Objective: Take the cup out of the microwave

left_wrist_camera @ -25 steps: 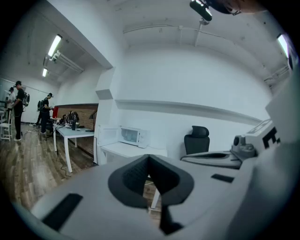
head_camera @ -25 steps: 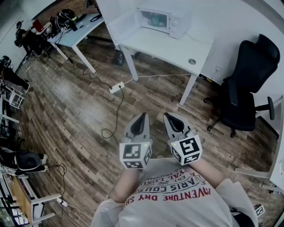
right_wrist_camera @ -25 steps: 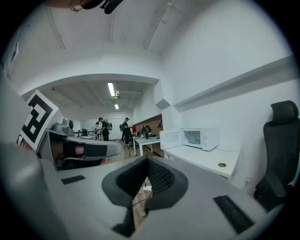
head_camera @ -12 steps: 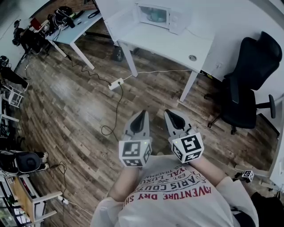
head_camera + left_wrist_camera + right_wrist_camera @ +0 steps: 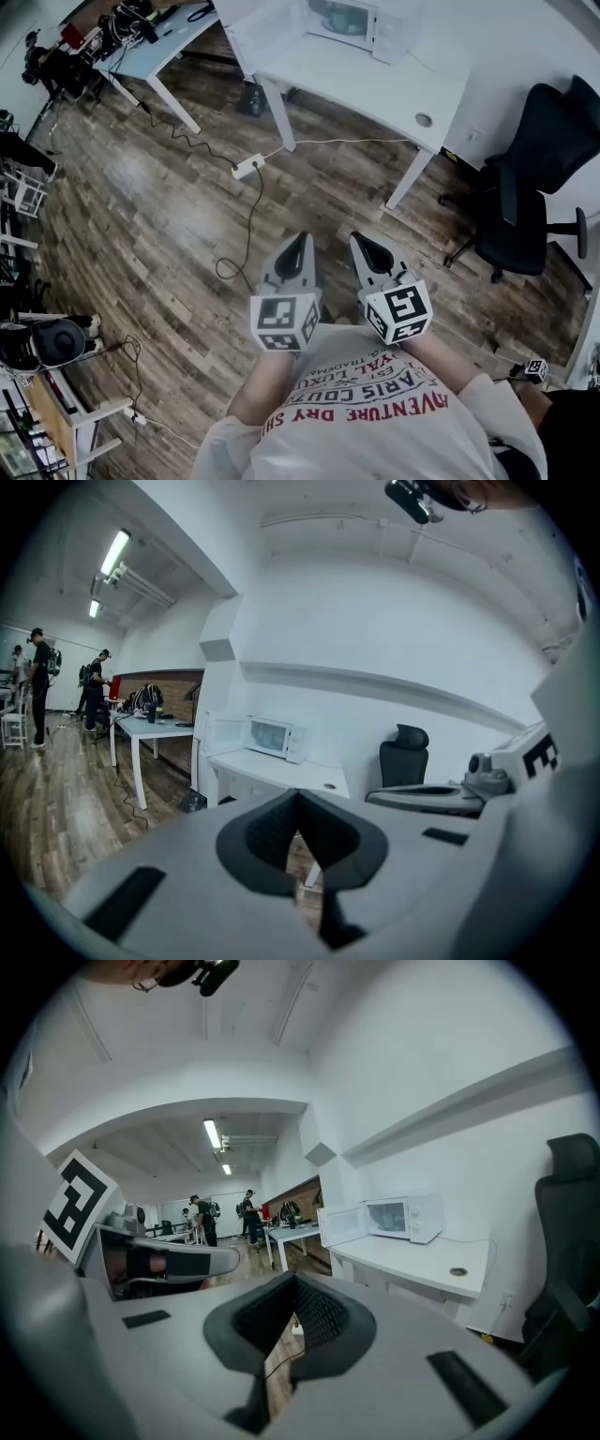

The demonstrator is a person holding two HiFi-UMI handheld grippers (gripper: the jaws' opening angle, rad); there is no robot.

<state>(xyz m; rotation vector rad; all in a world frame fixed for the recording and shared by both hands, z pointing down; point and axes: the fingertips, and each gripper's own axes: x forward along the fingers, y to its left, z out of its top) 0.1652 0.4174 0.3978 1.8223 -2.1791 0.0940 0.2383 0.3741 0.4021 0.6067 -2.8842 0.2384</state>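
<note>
The white microwave [image 5: 361, 19] stands on a white table [image 5: 375, 80] at the top of the head view, its door [image 5: 267, 33] swung open to the left. Something pale and greenish shows in the cavity; I cannot make it out as the cup. Both grippers are held side by side in front of the person's chest, well short of the table. My left gripper [image 5: 300, 239] is shut with nothing in it, and so is my right gripper [image 5: 361, 242]. The left gripper view has the microwave [image 5: 272, 736] small ahead; the right gripper view has the microwave [image 5: 405, 1218] at the right.
A black office chair [image 5: 534, 178] stands right of the table. A power strip [image 5: 247, 169] and cables lie on the wood floor between me and the table. A second table [image 5: 159, 47] with clutter is at the upper left. People [image 5: 37, 686] stand far down the room.
The table and microwave have slid toward the top edge of the head view. Both grippers stay shut, side by side before the chest.
</note>
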